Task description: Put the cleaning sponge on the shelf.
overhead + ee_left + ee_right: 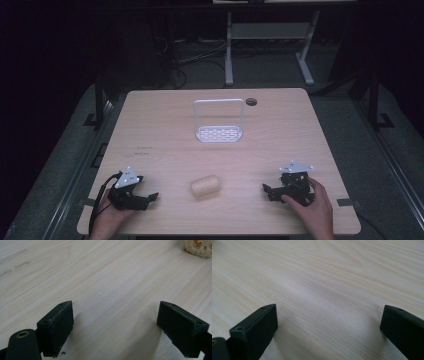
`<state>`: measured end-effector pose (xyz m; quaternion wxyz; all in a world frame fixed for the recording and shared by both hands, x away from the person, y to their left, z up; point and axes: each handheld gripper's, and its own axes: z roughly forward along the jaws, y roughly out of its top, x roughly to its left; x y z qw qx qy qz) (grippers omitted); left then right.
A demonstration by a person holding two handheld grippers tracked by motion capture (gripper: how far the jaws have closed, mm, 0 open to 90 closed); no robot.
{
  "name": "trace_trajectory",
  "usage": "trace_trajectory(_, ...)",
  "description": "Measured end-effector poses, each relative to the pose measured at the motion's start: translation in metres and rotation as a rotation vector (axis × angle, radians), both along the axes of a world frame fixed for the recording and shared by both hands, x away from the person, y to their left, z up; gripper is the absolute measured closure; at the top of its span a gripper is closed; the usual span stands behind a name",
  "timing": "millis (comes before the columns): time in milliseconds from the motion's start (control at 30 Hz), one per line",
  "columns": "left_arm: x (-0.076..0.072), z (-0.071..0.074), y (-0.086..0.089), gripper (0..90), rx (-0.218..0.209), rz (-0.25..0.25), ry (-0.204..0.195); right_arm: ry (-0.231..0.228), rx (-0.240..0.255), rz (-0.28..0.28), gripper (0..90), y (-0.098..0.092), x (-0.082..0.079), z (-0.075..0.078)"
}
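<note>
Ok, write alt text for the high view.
A beige cylindrical loofah sponge lies near the front of a light wooden table, between the open left tool and the right tool. A white wire rack stands farther back.

loofah roll [200, 248] — cut off by frame corner

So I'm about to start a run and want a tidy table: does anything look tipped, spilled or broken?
Nothing stands out. The loofah lies on its side between the left gripper and the right gripper, both open. The white rack stands upright farther back. Only faint scuff marks on the table.
</note>
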<state>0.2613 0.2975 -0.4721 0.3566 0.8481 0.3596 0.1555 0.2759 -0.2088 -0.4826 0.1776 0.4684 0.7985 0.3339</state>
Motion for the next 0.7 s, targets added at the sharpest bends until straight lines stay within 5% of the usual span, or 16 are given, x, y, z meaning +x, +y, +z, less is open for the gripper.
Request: trace_trajectory(700, -0.005, 0.013, -0.014, 13.9, -0.028, -0.066, -0.025, 0.000, -0.001, 0.000, 0.9, 0.000, 0.000, 0.000)
